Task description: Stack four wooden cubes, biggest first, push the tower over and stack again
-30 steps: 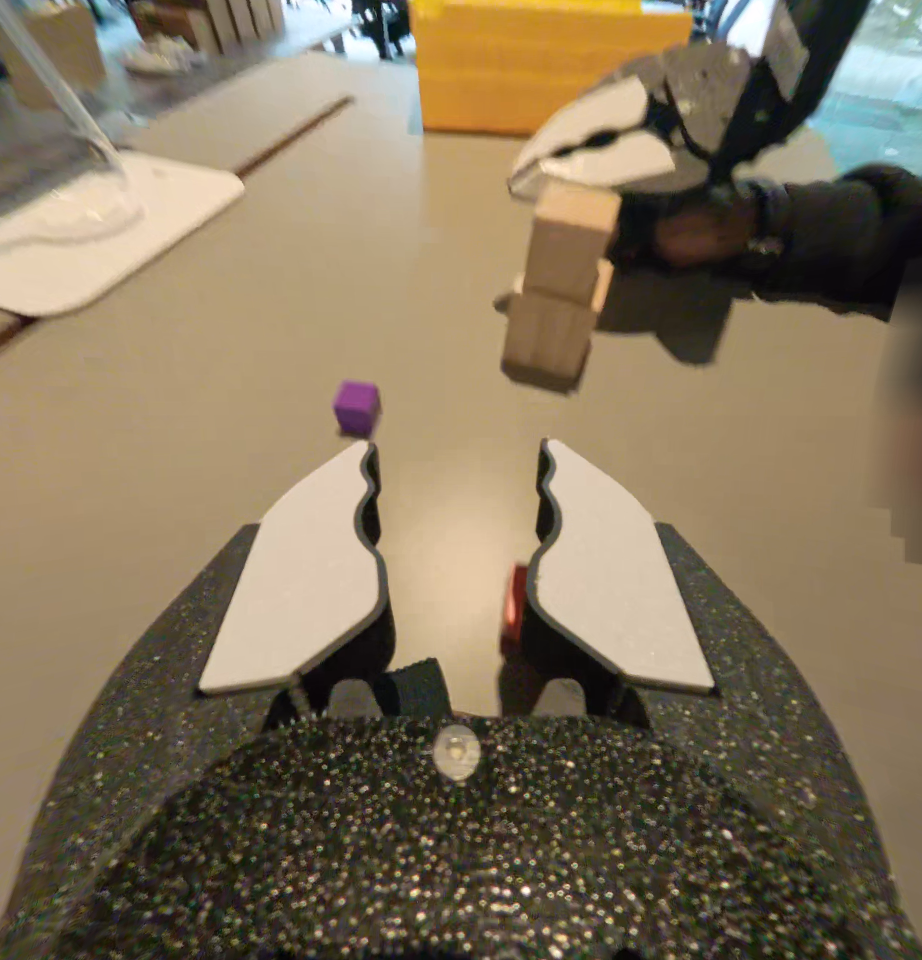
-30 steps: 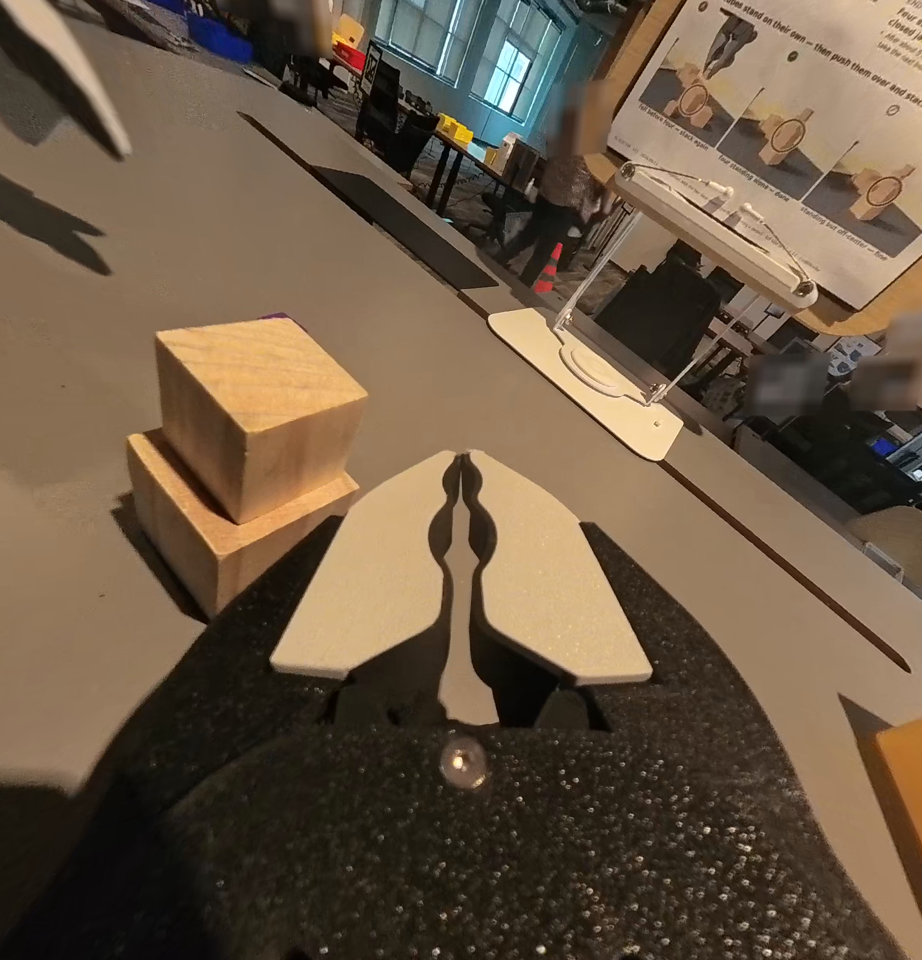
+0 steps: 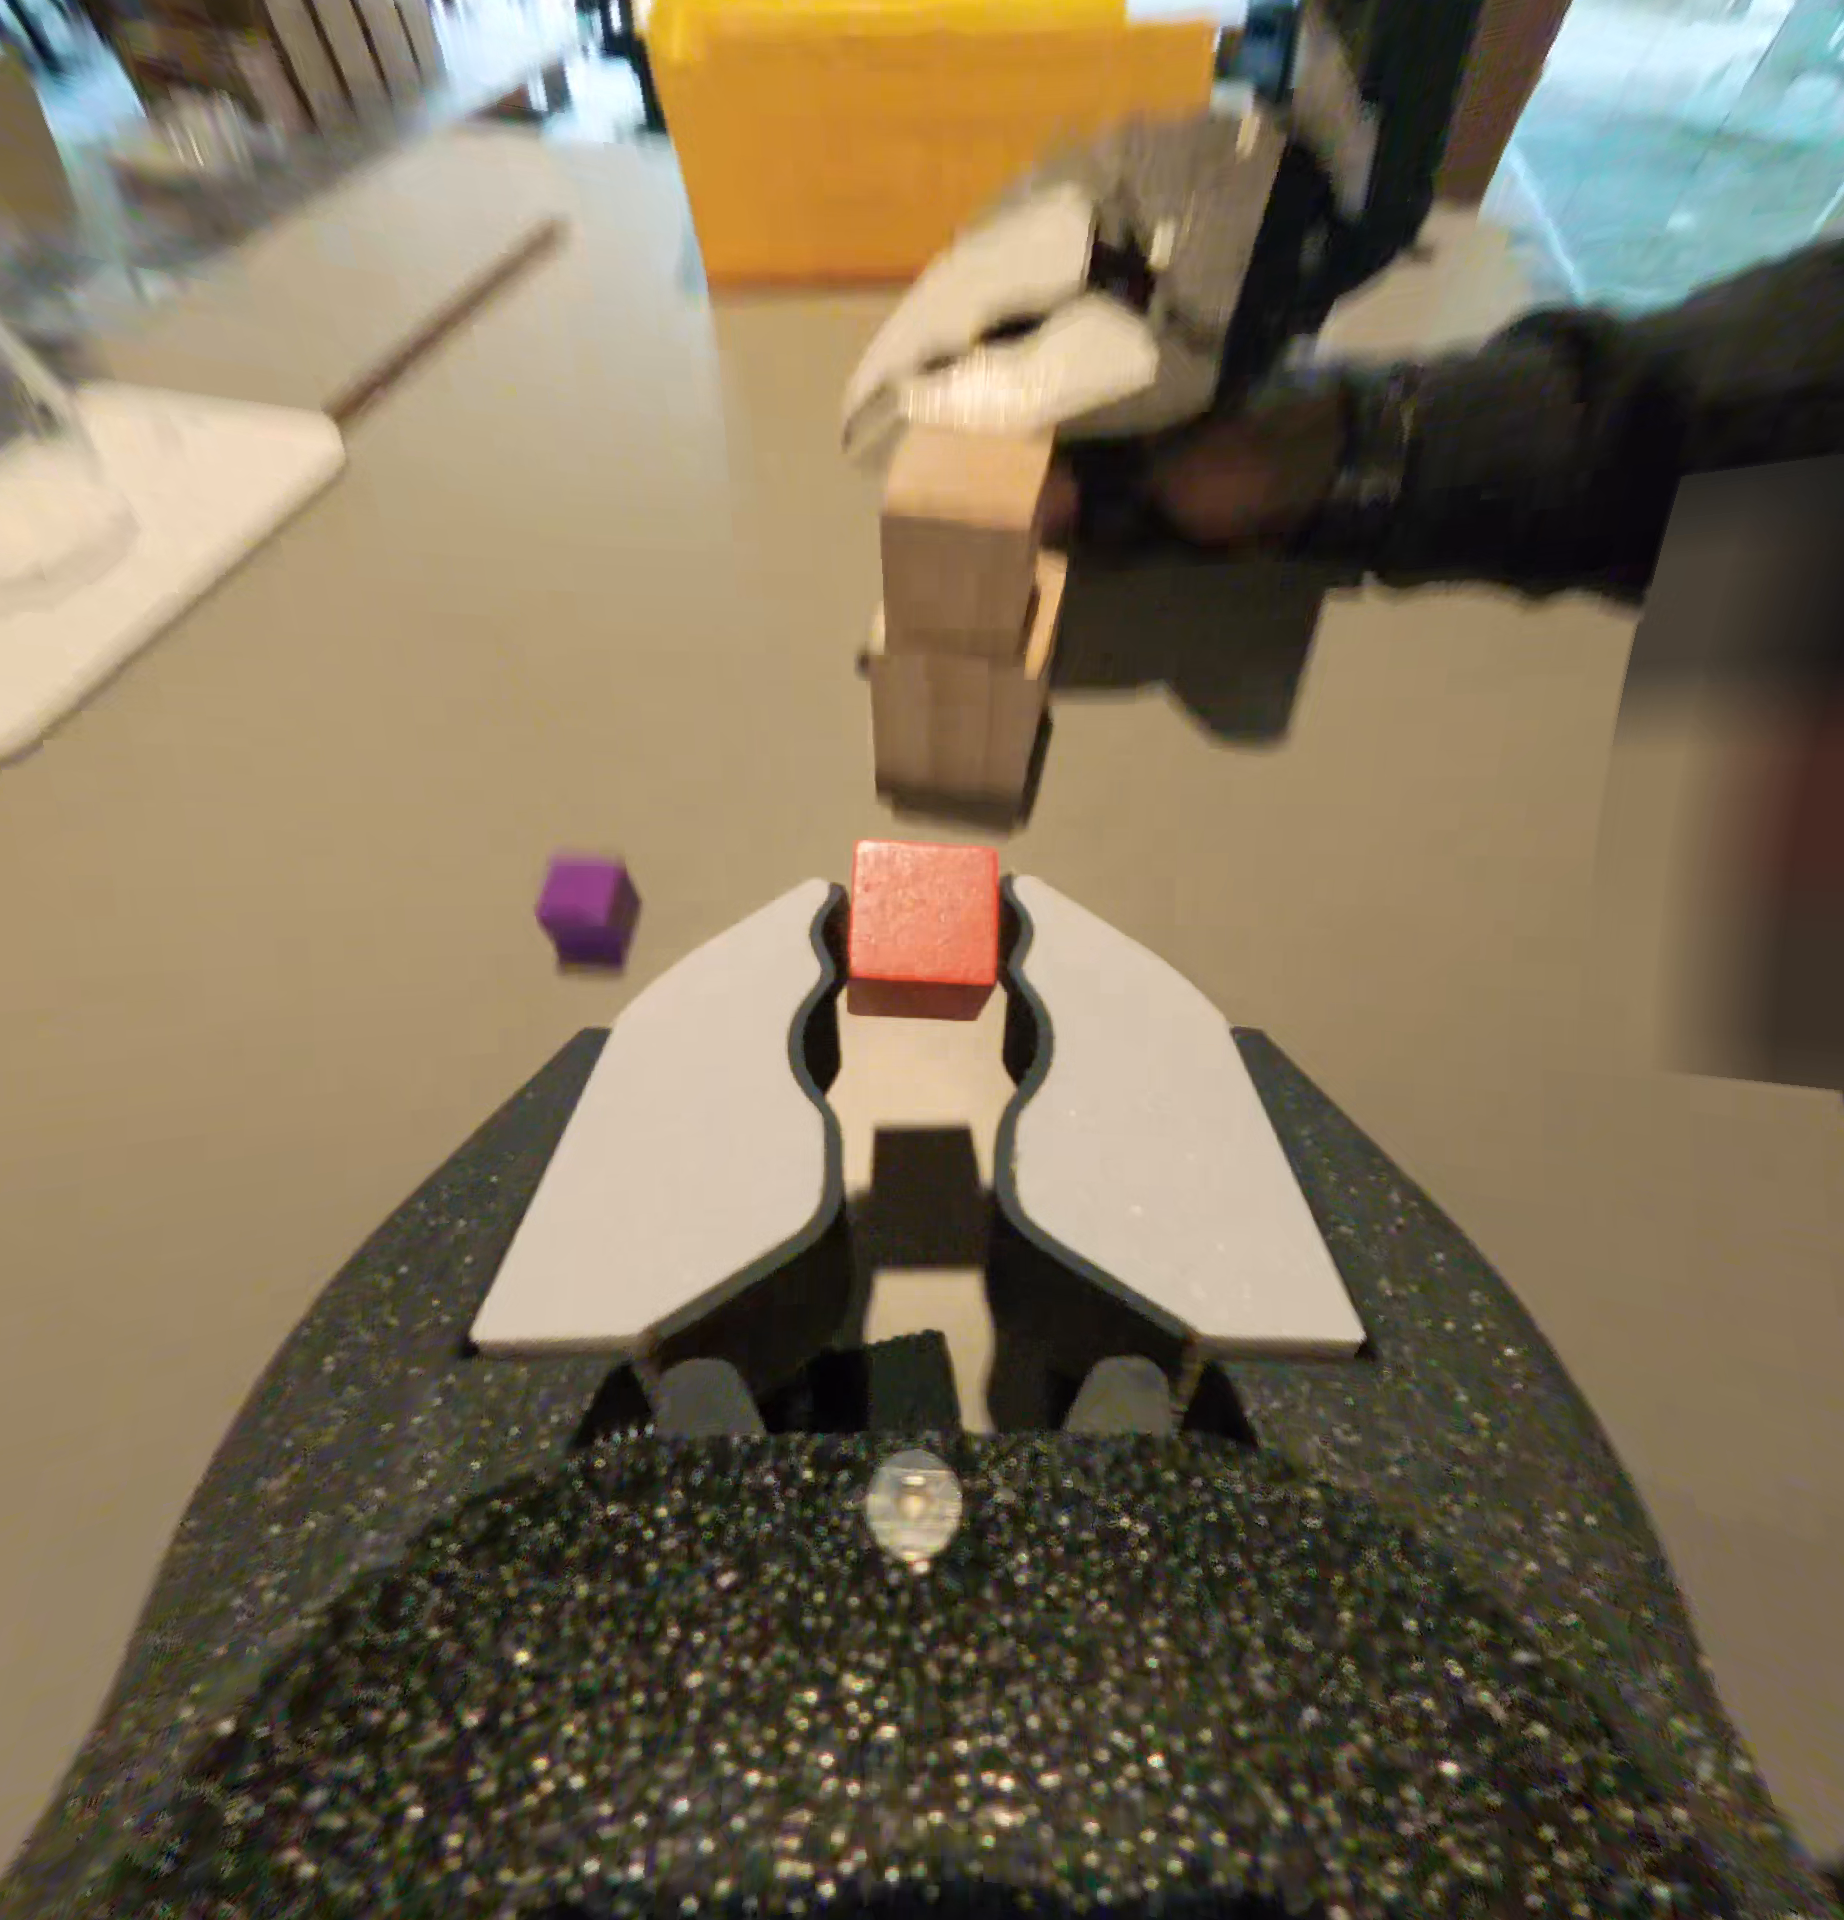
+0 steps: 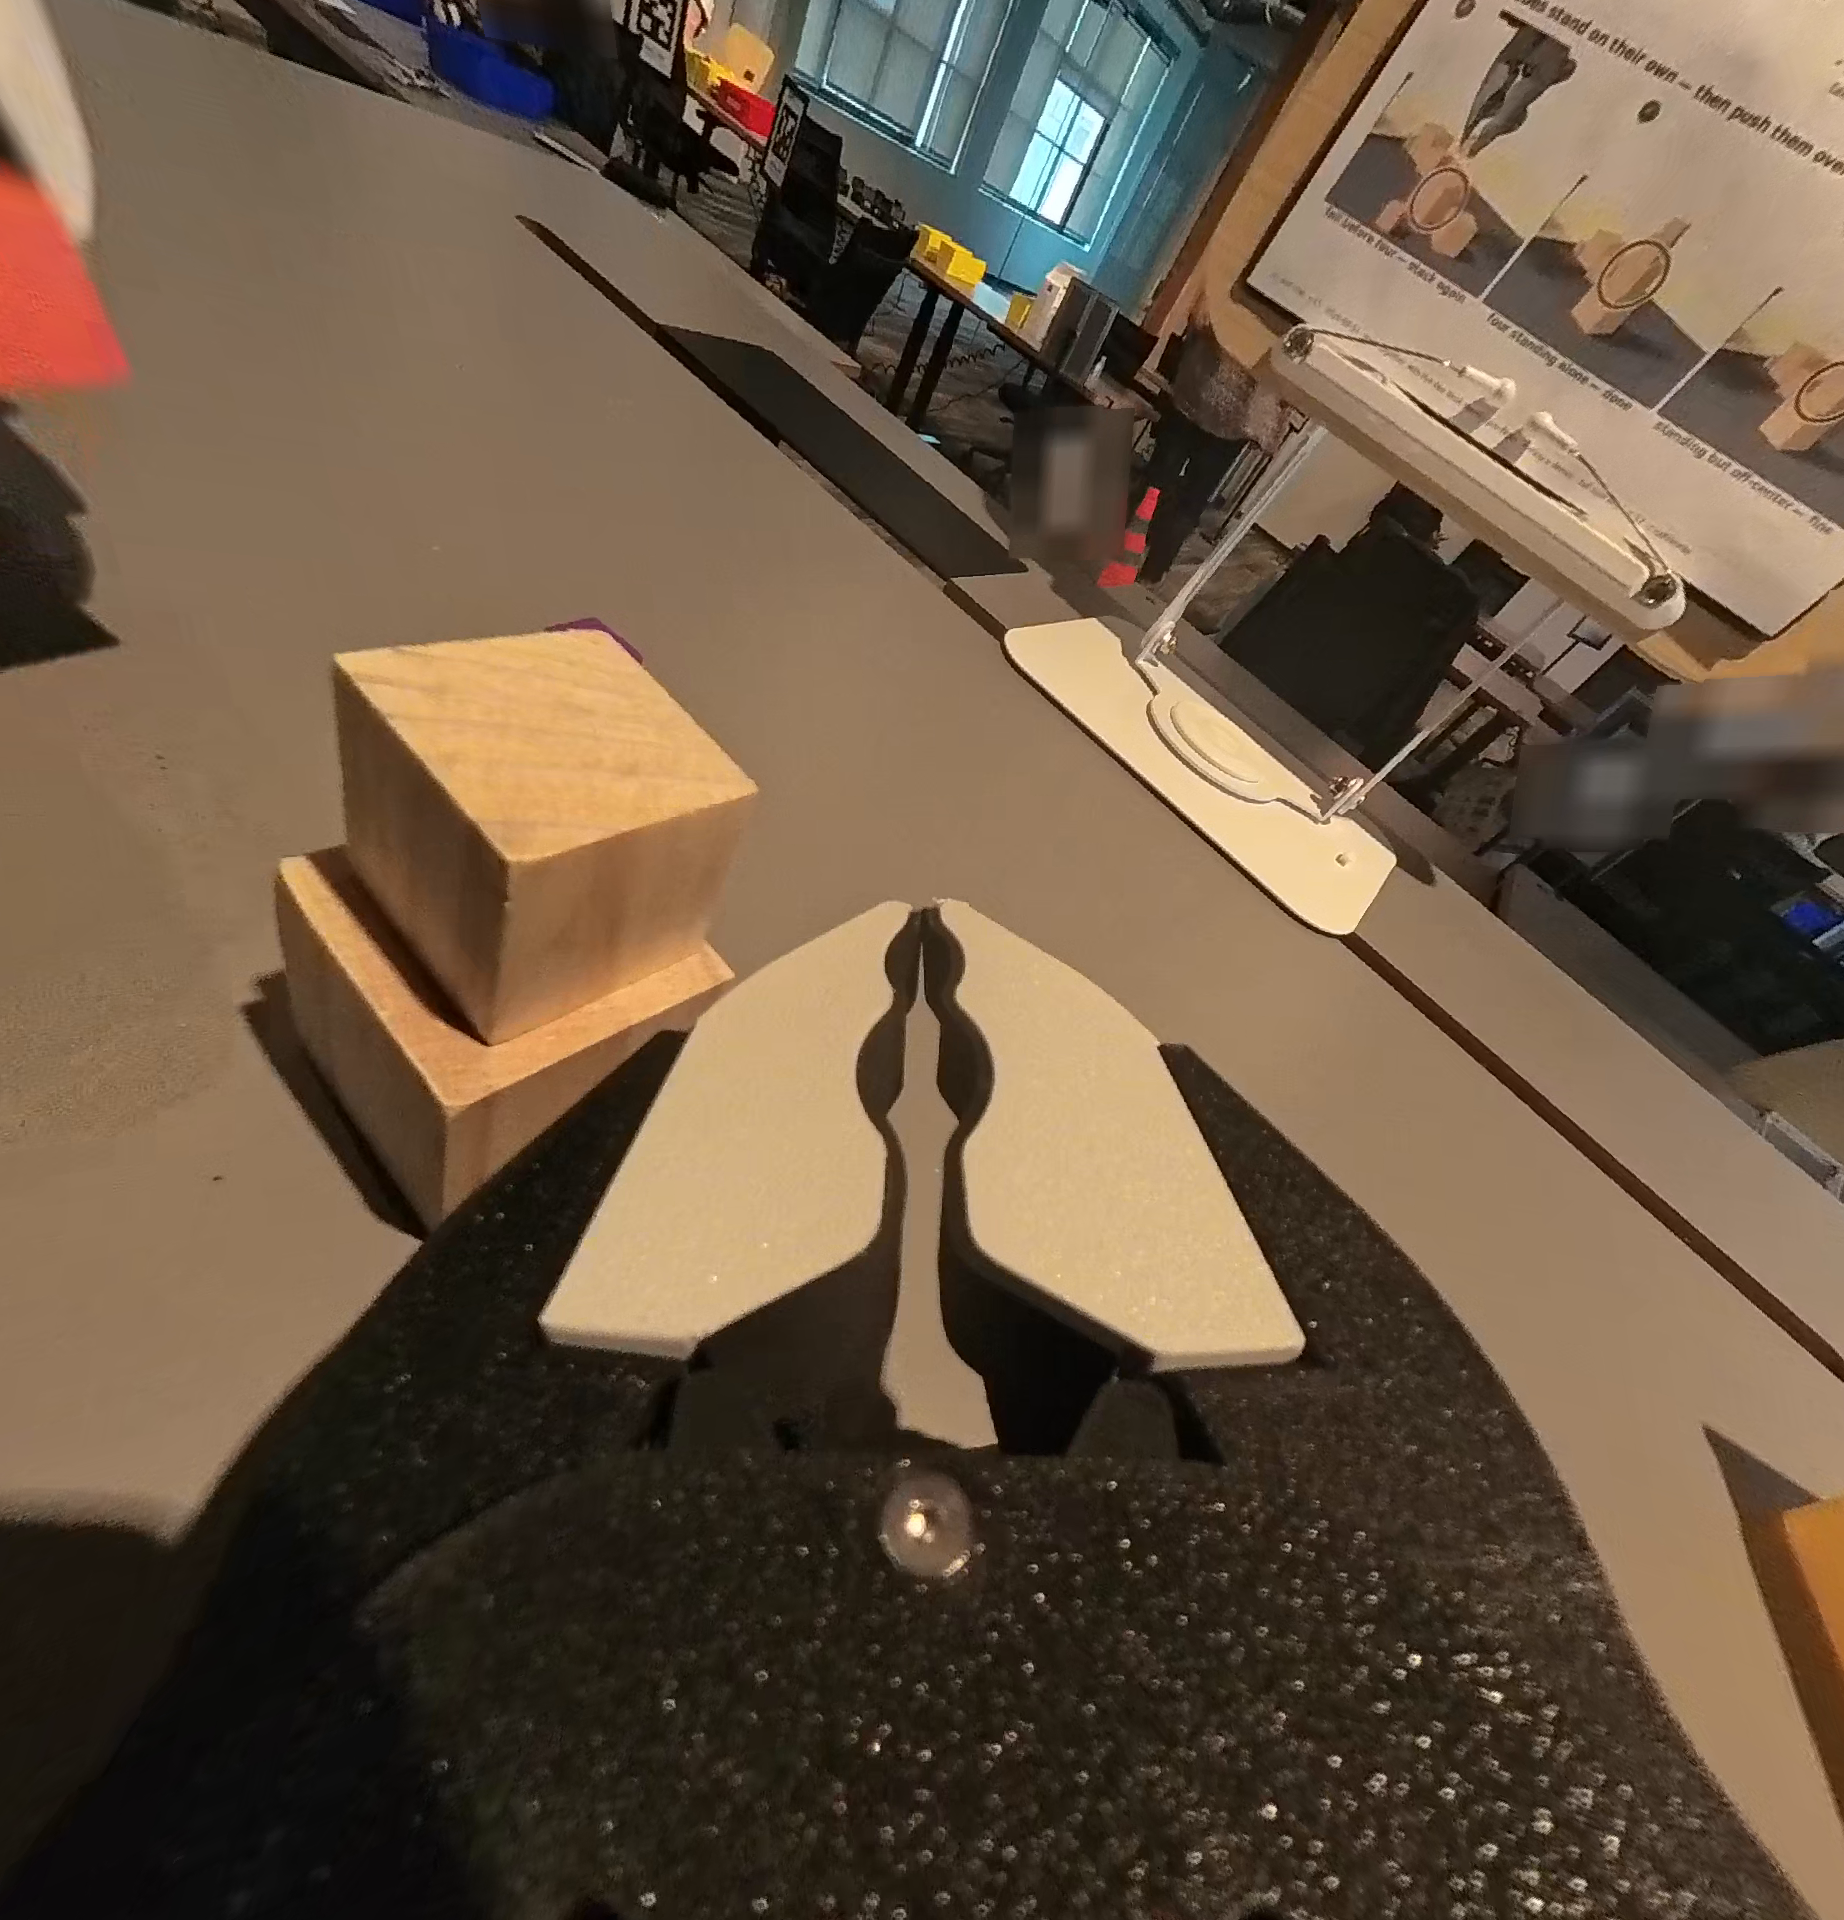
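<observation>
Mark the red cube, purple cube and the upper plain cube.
red cube (image 3: pixel 924 912), left wrist view, top face.
purple cube (image 3: pixel 585 902), left wrist view, front face.
upper plain cube (image 4: pixel 544 748), right wrist view, top face.

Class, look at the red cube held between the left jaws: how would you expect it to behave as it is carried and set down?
The red cube looks rigid: its edges stay straight in the left gripper. Its flat faces suggest it will sit, not roll. Being smaller than the upper wooden cube, it probably rests there steadily if centred.

The right claw (image 4: pixel 923 914), tips together, sits just beside two stacked wooden cubes (image 4: pixel 513 894) on the grey table (image 4: pixel 378 468).
</observation>
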Demonstrator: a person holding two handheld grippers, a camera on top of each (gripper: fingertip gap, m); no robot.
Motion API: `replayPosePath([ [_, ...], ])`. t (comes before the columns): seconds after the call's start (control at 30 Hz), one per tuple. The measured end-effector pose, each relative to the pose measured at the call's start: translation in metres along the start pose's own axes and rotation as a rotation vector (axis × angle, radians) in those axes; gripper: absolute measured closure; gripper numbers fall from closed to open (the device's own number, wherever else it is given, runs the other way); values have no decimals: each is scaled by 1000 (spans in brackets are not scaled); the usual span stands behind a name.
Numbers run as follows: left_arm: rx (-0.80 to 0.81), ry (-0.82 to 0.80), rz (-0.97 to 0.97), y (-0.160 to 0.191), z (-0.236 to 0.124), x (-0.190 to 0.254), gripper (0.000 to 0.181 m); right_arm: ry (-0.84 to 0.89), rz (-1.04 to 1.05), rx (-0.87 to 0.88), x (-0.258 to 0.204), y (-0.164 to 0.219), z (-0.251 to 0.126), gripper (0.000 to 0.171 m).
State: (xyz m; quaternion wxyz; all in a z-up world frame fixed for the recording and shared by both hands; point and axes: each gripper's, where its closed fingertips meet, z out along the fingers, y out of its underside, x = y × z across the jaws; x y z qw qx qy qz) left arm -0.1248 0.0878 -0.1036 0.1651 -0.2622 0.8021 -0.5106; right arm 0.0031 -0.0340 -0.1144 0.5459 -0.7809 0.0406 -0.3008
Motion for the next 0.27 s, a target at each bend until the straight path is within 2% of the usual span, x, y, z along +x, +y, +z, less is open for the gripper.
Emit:
replayPosePath([
  [0.1,35,-15,64,-56,18,1,155,3,3,3,1,0,0,171],
  [0.17,20,36,112,-86,33,10,155,7,9,8,2,-1,-1,171],
  [0.27,-39,122,180,-113,57,24,155,12,19,14,3,-2,-2,171],
])
